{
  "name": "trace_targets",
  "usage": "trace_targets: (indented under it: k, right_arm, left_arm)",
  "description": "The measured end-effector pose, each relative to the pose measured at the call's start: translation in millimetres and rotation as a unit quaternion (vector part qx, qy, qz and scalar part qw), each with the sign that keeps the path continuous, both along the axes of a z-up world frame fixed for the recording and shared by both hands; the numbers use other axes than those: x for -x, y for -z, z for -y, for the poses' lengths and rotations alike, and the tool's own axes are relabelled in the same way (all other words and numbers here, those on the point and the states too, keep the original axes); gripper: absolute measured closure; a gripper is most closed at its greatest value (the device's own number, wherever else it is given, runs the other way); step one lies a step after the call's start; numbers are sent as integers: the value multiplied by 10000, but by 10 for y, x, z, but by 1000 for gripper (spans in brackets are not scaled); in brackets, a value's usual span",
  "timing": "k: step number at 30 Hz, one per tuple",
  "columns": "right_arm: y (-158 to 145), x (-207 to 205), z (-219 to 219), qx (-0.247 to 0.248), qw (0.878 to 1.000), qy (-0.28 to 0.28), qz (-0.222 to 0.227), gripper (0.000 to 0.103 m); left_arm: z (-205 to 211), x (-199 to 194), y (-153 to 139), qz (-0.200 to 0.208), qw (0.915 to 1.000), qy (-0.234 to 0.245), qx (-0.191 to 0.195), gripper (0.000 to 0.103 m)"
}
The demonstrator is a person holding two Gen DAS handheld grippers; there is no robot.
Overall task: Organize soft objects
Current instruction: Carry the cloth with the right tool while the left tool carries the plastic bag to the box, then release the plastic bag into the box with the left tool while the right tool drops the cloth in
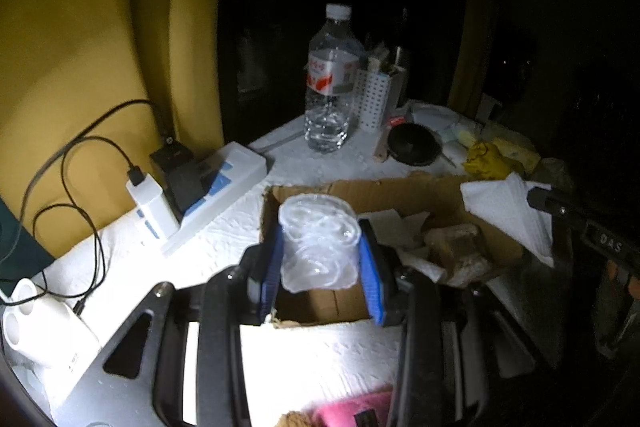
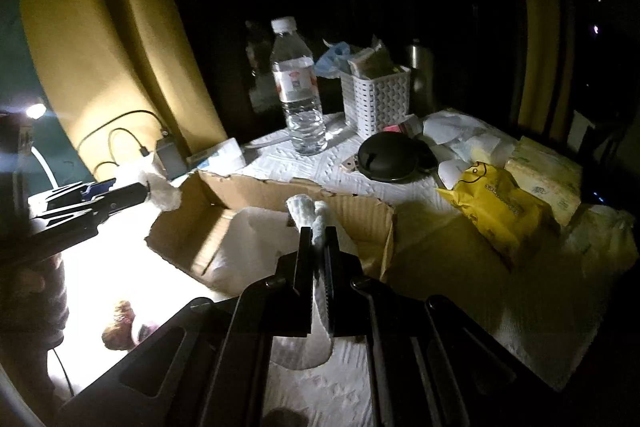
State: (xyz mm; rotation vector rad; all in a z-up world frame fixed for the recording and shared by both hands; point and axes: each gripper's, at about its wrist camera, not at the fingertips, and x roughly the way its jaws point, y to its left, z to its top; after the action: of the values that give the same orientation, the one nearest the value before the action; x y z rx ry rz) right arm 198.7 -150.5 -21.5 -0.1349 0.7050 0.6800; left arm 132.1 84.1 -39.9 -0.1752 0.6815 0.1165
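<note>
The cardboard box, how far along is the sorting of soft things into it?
Partly done: the torn cardboard box already holds crumpled white paper. In hand: the left gripper grips a crumpled clear plastic wad over it; the right gripper pinches a white paper towel. The yellow plastic bag remains outside.

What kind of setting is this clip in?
Probably a home room at night: a cluttered table by a dark window with yellow curtains, holding a water bottle, power strip and cardboard box.
</note>
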Motion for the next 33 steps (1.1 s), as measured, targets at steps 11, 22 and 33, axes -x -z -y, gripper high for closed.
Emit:
trace_targets:
  k: [11, 22, 33]
  right_arm:
    - [402, -316, -76, 215, 9995, 136, -182, 98]
    - [615, -384, -36, 145, 9992, 201, -329, 98]
    - [507, -292, 73, 132, 9981, 603, 66, 68]
  left_arm:
    - [-71, -277, 351, -519, 9986, -104, 62, 66]
    - [-49, -353, 487, -861, 9961, -157, 139, 63]
    - [15, -318, 448, -899, 9957, -106, 194, 41]
